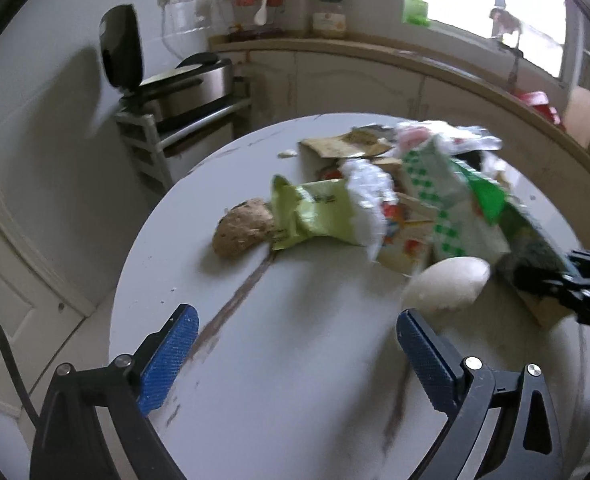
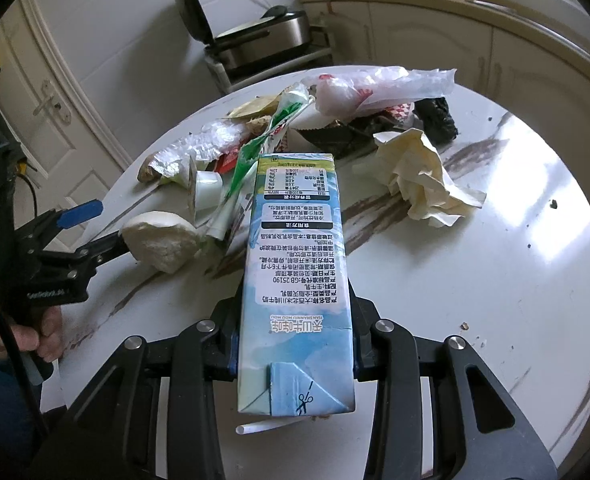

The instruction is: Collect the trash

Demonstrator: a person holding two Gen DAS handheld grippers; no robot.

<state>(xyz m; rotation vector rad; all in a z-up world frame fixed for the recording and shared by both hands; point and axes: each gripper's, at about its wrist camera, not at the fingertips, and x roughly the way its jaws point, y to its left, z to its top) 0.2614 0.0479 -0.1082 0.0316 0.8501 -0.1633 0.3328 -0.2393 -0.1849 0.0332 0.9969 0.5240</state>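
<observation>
A tall blue and white milk carton (image 2: 295,280) is clamped between the two pads of the right tongs (image 2: 295,360), held lengthwise above the near part of a round white tabletop (image 2: 495,280). Its printed side faces up, and a white straw (image 2: 255,427) pokes out beneath its near end.

Beyond the carton, toward the far side of the tabletop, lies a heap of trash: a crumpled cream paper (image 2: 419,176) to the right, a black plastic bag (image 2: 439,118) behind it, a clear plastic bag (image 2: 379,86) on top of the heap, green and white wrappers (image 2: 263,140), and a small white cup (image 2: 207,191).

To the left of the carton a white bun (image 2: 161,242) rests on the tabletop. The left tongs (image 1: 295,360) stand wide open with nothing between the blue pads (image 1: 171,356); the bun (image 1: 447,284) is just beside the right-hand pad, whether touching is unclear. A hand (image 2: 23,336) grips the handle of the left tongs at the near left edge. A brown bun (image 1: 243,228) lies by a pale green wrapper (image 1: 315,216).
</observation>
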